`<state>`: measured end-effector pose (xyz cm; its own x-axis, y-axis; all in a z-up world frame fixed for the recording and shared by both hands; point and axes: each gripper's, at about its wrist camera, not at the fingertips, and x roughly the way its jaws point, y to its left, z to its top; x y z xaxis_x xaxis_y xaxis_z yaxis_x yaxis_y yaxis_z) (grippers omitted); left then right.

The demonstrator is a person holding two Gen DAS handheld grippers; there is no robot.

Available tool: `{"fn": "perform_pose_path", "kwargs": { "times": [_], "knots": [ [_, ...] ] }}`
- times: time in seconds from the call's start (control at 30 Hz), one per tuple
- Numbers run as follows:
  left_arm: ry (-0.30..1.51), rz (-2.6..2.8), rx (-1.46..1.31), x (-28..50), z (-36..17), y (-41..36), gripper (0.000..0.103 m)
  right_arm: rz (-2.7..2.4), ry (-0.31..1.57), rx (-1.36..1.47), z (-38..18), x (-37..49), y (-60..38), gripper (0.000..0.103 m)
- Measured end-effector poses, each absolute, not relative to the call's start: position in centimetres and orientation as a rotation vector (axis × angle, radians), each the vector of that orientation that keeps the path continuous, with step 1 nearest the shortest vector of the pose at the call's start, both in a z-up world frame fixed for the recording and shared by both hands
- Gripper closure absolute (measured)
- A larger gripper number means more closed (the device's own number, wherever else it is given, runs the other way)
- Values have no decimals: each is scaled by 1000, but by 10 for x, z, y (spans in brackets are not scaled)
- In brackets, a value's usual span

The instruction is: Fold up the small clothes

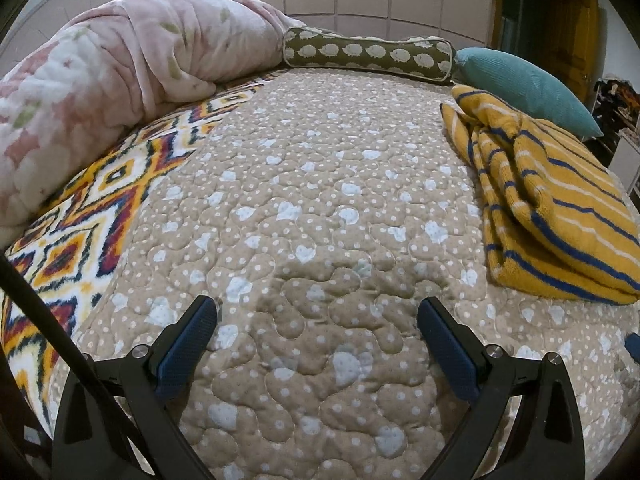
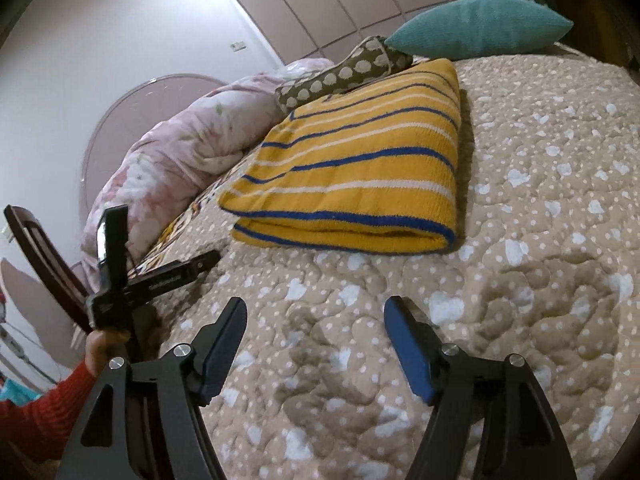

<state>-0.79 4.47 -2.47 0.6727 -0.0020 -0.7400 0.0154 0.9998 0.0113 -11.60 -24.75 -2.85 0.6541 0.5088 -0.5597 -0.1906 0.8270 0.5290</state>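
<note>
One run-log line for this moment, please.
yellow striped garment: folded on quilt | left gripper: jaws open, empty | right gripper: jaws open, empty

Only one line of lettering in either view: small white print along the black bar of the left gripper (image 2: 172, 276), seen at the left in the right wrist view, too blurred to make out. A small plate on the far wall (image 2: 239, 45), also too small to tell whether it bears any writing. No legible word, number or brand elsewhere.
</note>
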Motion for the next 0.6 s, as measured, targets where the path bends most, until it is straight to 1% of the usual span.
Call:
{"fn": "perform_pose_path", "kwargs": {
  "times": [0.07, 0.1, 0.2, 0.23, 0.27, 0.3, 0.33, 0.37, 0.47, 0.6],
  "knots": [
    [832, -10, 16, -8, -24, 45, 3, 417, 812, 479, -20, -115, -253, 28],
    [832, -11, 17, -8, -25, 45, 3, 398, 806, 485, -11, -114, -258, 28],
    [832, -12, 18, -8, -25, 45, 3, 323, 703, 472, 20, -112, -272, 32],
    [831, -11, 18, -8, -24, 45, 3, 310, 673, 470, 33, -104, -275, 37],
    [831, -11, 18, -8, -24, 45, 3, 307, 661, 468, 40, -98, -276, 45],
    [831, -11, 18, -8, -24, 45, 3, 309, 657, 459, 48, -87, -274, 49],
    [831, -12, 17, -8, -24, 45, 3, 312, 659, 441, 54, -75, -269, 59],
    [831, -12, 17, -8, -24, 45, 3, 307, 664, 415, 58, -63, -262, 66],
    [828, -9, 19, -9, -24, 45, 3, 309, 712, 331, 62, -13, -230, 69],
    [821, -2, 22, -9, -23, 45, 3, 295, 787, 250, 51, 50, -193, 69]
  ]
}}
